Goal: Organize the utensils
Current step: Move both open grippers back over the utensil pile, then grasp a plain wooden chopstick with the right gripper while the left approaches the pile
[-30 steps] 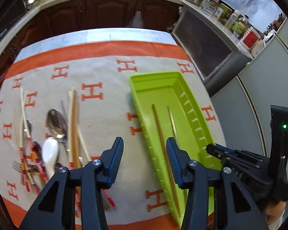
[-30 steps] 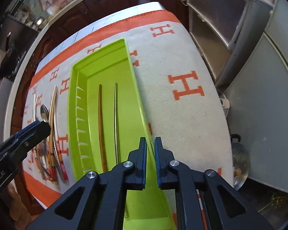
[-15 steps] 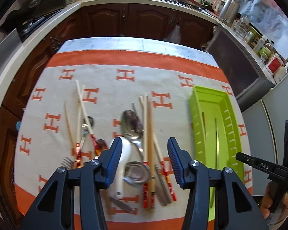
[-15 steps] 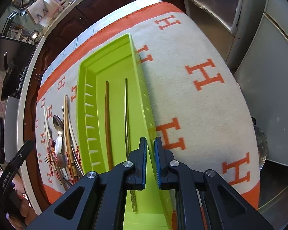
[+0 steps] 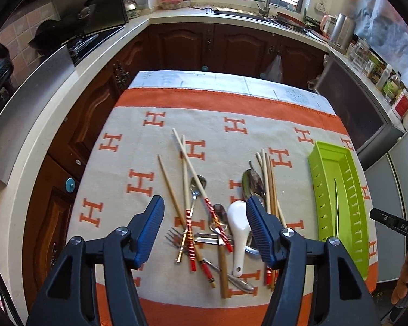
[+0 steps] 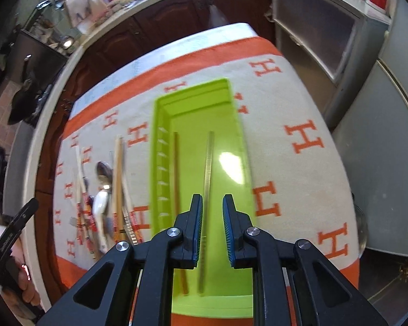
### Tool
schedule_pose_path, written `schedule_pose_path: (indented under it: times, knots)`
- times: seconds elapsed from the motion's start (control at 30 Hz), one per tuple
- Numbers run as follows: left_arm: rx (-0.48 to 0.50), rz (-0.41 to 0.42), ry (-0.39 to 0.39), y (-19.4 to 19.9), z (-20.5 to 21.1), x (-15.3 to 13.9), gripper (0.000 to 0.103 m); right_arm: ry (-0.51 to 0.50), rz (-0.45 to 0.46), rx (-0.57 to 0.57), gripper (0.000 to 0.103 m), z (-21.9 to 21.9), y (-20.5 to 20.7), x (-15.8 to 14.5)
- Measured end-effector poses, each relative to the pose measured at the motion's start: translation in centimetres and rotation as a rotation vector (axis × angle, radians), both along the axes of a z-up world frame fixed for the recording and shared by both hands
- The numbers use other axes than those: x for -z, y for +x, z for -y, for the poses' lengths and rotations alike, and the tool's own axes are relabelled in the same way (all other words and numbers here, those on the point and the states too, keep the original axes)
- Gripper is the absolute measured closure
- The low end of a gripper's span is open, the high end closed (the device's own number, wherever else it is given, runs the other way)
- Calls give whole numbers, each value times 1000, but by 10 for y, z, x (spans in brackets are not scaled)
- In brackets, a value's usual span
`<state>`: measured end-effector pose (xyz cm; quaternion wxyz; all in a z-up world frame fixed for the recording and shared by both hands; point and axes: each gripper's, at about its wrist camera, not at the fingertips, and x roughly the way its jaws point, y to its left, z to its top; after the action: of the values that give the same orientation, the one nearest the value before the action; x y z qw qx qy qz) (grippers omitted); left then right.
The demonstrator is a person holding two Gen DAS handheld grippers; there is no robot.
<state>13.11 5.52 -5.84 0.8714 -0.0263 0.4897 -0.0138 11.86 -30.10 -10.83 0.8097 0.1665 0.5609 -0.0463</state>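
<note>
A: Two grippers are working over the cloth (image 5: 155, 163), and it is the biggest thing here. The green tray (image 5: 317, 187) is sitting on its right side.

B: What is lying in the tray?

A: Two sticks are lying flat in it, a brown stick (image 6: 176, 168) and a silver stick (image 6: 208, 168). They are side by side and not touching.

B: Where is everything else?

A: The pile (image 5: 217, 225) is lying on the cloth, left of the tray and apart from it. Sticks, spoons and a fork are crossing over each other there.

B: What is the left gripper (image 5: 205, 232) doing?

A: It is hanging above the pile with its jaws wide, and they have just been opening. Nothing is between them yet.

B: And the right gripper (image 6: 212, 231)?

A: It is hanging over the near end of the tray. Its jaws are only a little way apart, they have just been opening too, and they are holding nothing.

B: How should the left one pick?

A: I think it should be going for one piece lying on top, like the white spoon (image 5: 238, 225). Its bowl is showing fully. It should be coming straight down with one finger on each side.

B: What could go wrong?

A: The striped sticks (image 5: 216, 225) are lying just beside the spoon. Grabbing too wide could be dragging them along.
</note>
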Motion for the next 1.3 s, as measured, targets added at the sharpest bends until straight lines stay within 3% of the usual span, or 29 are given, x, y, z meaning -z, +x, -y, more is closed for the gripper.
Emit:
schedule_pose_path:
  times: [0.2, 0.43, 0.83, 1.3]
  knots:
    - [-13, 9, -17, -4, -19, -1, 42, 62, 42, -124, 88, -50, 5, -20]
    - [-26, -15, -37, -3, -32, 10, 42, 111, 25, -240, 88, -108, 19, -17]
    - [41, -78, -88, 3, -16, 41, 42, 204, -83, -300, 88, -145, 77, 49]
    - [71, -142, -115, 15, -7, 67, 42, 225, -214, -277, 88, -158, 113, 110]
